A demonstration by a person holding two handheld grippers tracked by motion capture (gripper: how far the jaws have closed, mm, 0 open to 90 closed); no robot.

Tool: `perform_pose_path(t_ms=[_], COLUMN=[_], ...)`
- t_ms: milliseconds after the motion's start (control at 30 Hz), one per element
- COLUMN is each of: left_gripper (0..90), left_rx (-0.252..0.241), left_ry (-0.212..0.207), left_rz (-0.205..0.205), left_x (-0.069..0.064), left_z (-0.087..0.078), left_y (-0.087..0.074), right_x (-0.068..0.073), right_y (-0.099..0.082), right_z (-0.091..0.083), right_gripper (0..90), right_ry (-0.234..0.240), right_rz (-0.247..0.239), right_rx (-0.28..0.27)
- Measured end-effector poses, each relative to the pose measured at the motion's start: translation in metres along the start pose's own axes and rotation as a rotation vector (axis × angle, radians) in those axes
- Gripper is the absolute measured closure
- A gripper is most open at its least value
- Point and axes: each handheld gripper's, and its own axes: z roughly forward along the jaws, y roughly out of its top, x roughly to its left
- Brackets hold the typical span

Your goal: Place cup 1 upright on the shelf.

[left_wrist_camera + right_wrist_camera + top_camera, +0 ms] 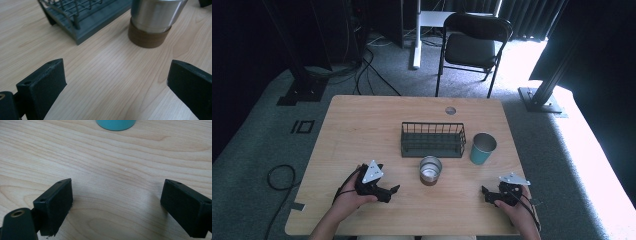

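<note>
A steel cup with a brown base (430,170) stands upright near the table's middle front; the left gripper view has it (152,22) at the top right. A teal cup (482,148) stands to its right, and its bottom edge (116,124) peeks in at the top of the right gripper view. A dark wire basket (433,139) sits behind both. My left gripper (393,191) rests low on the table left of the steel cup, open, jaws wide apart over bare wood (115,82). My right gripper (484,192) lies at the front right, open and holding nothing (117,197).
The wooden table (362,125) has a round cable hole (450,110) at the back. A black folding chair (472,45) stands beyond the far edge. Cables trail on the grey carpet at the left.
</note>
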Motion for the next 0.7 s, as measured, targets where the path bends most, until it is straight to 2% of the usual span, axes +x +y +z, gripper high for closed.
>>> perform_pose_path(t_ms=[367, 700], left_gripper=[2.6, 2.6], left_rx=[-0.017, -0.039], left_ry=[-0.036, -0.07], left_rz=[0.022, 0.018], left_x=[-0.01, -0.014], left_z=[0.011, 0.018], left_y=[0.011, 0.019], right_x=[0.0, 0.0], right_y=[0.0, 0.0], right_z=[0.0, 0.0], right_gripper=[10.2, 10.2], right_ry=[0.0, 0.0], right_rz=[0.001, 0.0], right_rx=[0.0, 0.0])
